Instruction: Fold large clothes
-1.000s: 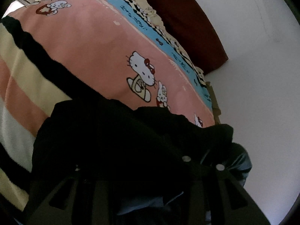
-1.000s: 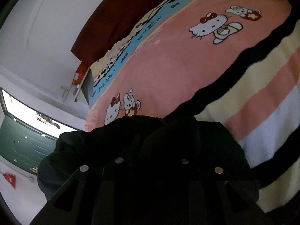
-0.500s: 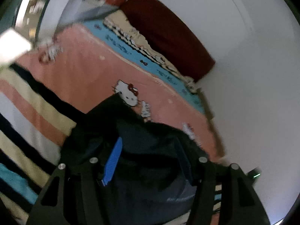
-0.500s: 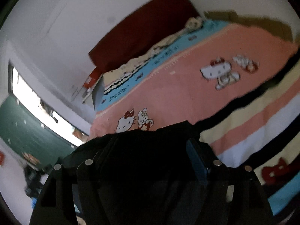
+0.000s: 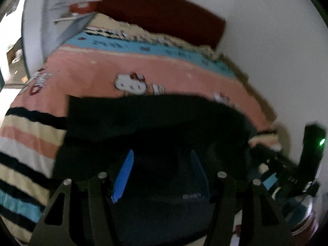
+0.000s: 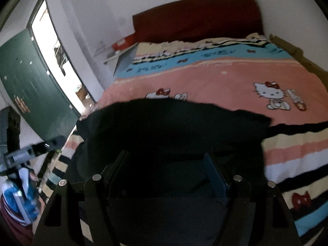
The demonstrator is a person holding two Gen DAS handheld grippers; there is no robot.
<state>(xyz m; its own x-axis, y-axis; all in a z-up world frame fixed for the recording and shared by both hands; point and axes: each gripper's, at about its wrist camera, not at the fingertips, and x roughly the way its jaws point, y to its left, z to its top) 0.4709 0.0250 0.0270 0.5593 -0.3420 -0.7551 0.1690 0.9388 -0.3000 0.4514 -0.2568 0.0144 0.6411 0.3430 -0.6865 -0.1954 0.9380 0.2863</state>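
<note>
Dark garment (image 5: 155, 121) lying folded on the pink cartoon-cat blanket (image 5: 98, 75), spreading from the striped end toward the cat prints. Left gripper (image 5: 162, 174) hovering over the cloth, blue-padded fingers (image 5: 123, 176) standing apart, nothing pinched between them. Right gripper (image 6: 168, 174) likewise hanging above the same garment, jaws spread wide, cloth showing underneath but not being pressed by the pads. Both sets of jaws having just been opening, though not within the last half second. Dark red headboard (image 6: 196, 18) standing against the white wall (image 5: 266, 30) beyond the blanket. Green door (image 6: 34, 86) standing ajar at the left of the right wrist view. Blur softening much of the left wrist view.
</note>
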